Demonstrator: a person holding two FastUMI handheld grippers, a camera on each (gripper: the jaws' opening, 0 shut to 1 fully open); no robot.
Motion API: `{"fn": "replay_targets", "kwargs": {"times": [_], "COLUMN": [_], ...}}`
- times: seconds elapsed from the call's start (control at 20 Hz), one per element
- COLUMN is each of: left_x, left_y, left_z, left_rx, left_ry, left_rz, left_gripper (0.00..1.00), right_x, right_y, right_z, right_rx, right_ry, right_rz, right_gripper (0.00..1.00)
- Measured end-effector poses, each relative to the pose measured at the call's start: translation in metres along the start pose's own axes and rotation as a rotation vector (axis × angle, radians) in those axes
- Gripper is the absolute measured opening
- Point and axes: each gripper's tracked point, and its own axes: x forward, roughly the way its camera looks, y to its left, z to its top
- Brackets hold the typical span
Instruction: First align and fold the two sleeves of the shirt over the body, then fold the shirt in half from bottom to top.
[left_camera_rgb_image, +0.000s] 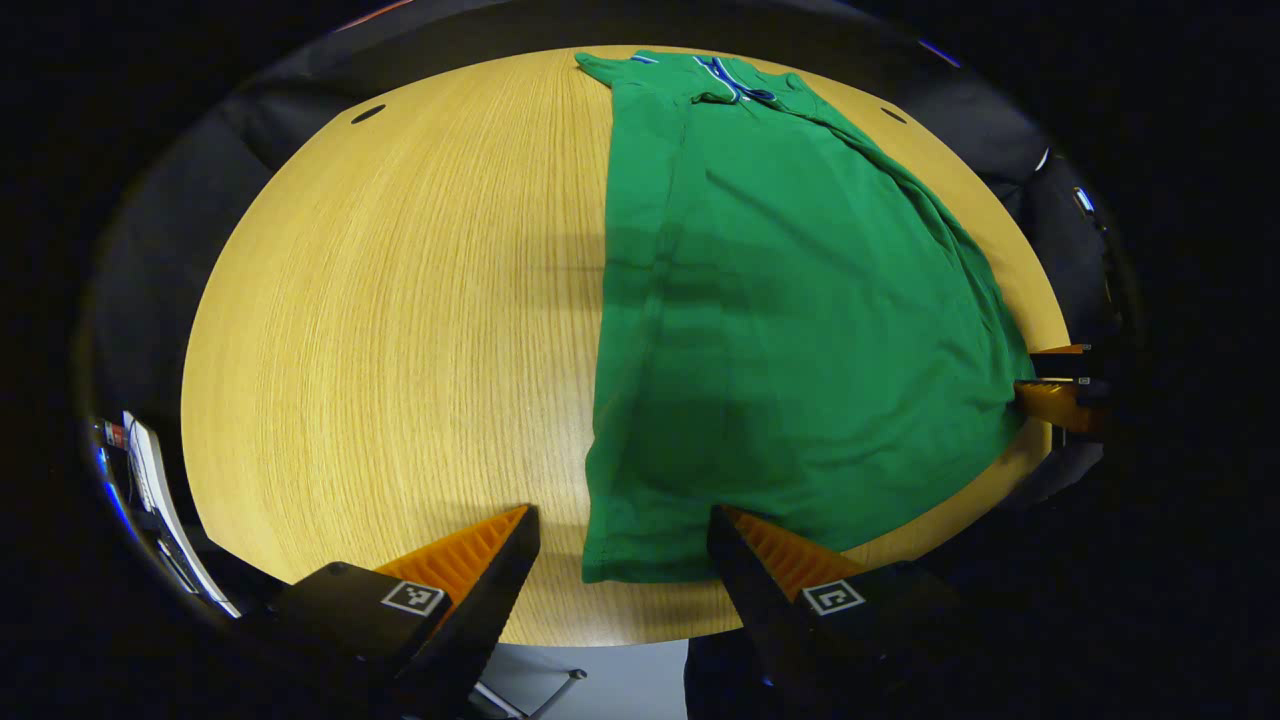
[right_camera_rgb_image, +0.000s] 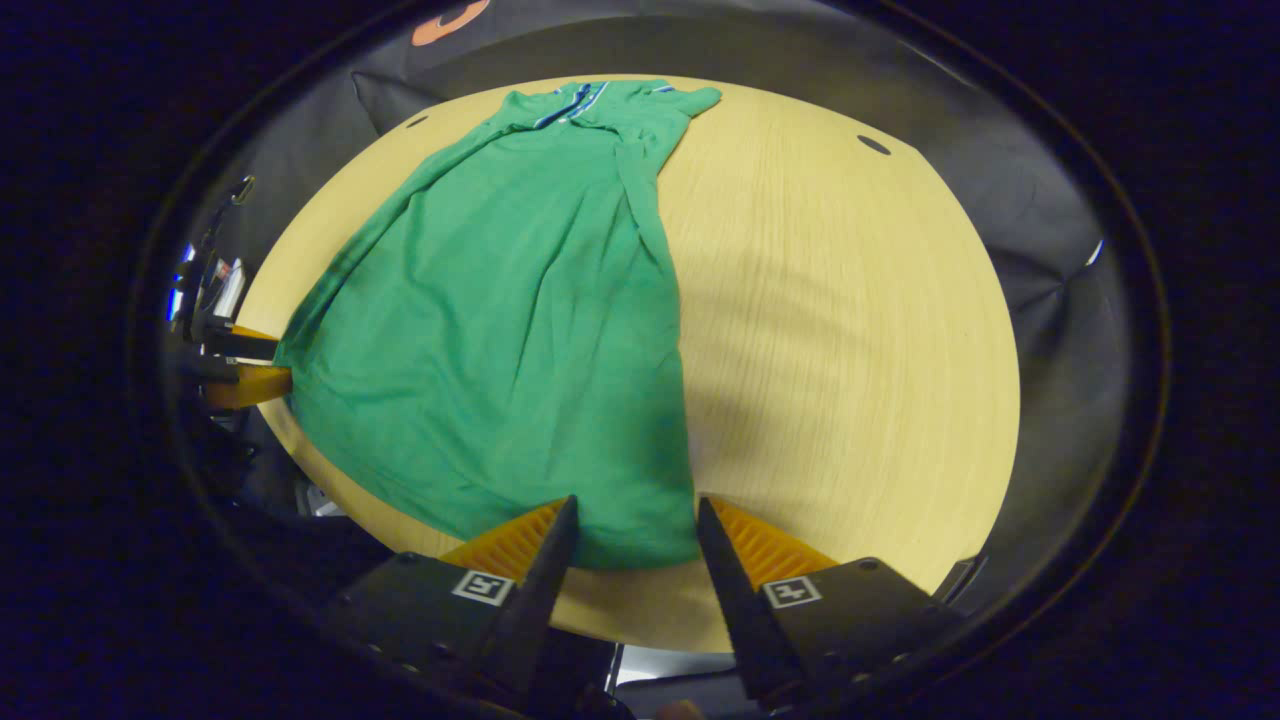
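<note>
Lying lengthwise on the round wooden table (left_camera_rgb_image: 400, 300), the green shirt (left_camera_rgb_image: 800, 330) has its collar (left_camera_rgb_image: 735, 85) at the far edge and its hem (left_camera_rgb_image: 640, 570) at the near edge. Both sleeves appear already laid over the body, since the cloth reads as one long narrow panel with straight side folds — so my judgement is that the sleeve step is finished and the bottom-to-top fold is the step in hand.

The left gripper (left_camera_rgb_image: 625, 550) stands spread wide at the hem's left corner, its fingers to either side of the cloth and not pressing it. The right gripper (right_camera_rgb_image: 630, 530) is likewise parted at the hem's right corner, the cloth's edge lying between its fingers, nothing clamped. Each one also shows far off at the side of the other's view, low at the shirt's hem.

What the next move seems to call for: both sets of jaws closing on the hem corners through all layers, then lifting together and carrying the hem evenly toward the collar — kept level, so the folded sleeves do not slip out and the edges meet squarely.
</note>
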Motion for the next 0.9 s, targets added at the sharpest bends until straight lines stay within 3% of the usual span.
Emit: {"fn": "replay_targets", "kwargs": {"times": [0.05, 0.1, 0.15, 0.25, 0.3, 0.4, 0.5, 0.65, 0.9], "left_x": [-0.002, -0.004, -0.006, -0.012, -0.015, -0.024, -0.034, -0.067, -0.139], "left_y": [-0.002, -0.006, -0.011, -0.026, -0.034, -0.04, -0.046, -0.055, -0.07], "left_z": [0.001, 0.002, 0.003, 0.008, 0.01, 0.015, 0.017, 0.036, 0.102], "left_rx": [-0.005, -0.01, -0.009, 0.003, 0.008, 0.017, 0.015, 0.017, -0.037], "left_ry": [0.004, 0.018, 0.033, 0.047, 0.048, 0.035, 0.042, -0.004, -0.138], "left_rz": [-0.001, -0.003, -0.008, -0.03, -0.047, -0.051, -0.07, -0.107, -0.17], "left_gripper": [1.0, 1.0, 1.0, 0.74, 0.45, 0.13, 0.07, 0.06, 0.06], "right_x": [-0.001, 0.0, 0.001, 0.001, 0.0, 0.001, -0.004, -0.022, -0.062], "right_y": [0.002, 0.003, 0.004, 0.008, 0.008, 0.01, 0.01, 0.006, -0.005], "right_z": [0.0, 0.0, 0.001, -0.001, -0.001, -0.003, -0.005, 0.008, 0.051], "right_rx": [0.004, 0.012, 0.031, 0.098, 0.124, 0.17, 0.199, 0.236, 0.28], "right_ry": [0.002, 0.002, 0.0, 0.01, 0.01, 0.02, 0.03, -0.013, -0.128], "right_rz": [0.006, 0.013, 0.026, 0.054, 0.067, 0.104, 0.125, 0.154, 0.185], "right_gripper": [0.7, 0.5, 0.39, 0.14, 0.05, 0.0, 0.0, 0.0, 0.0]}}
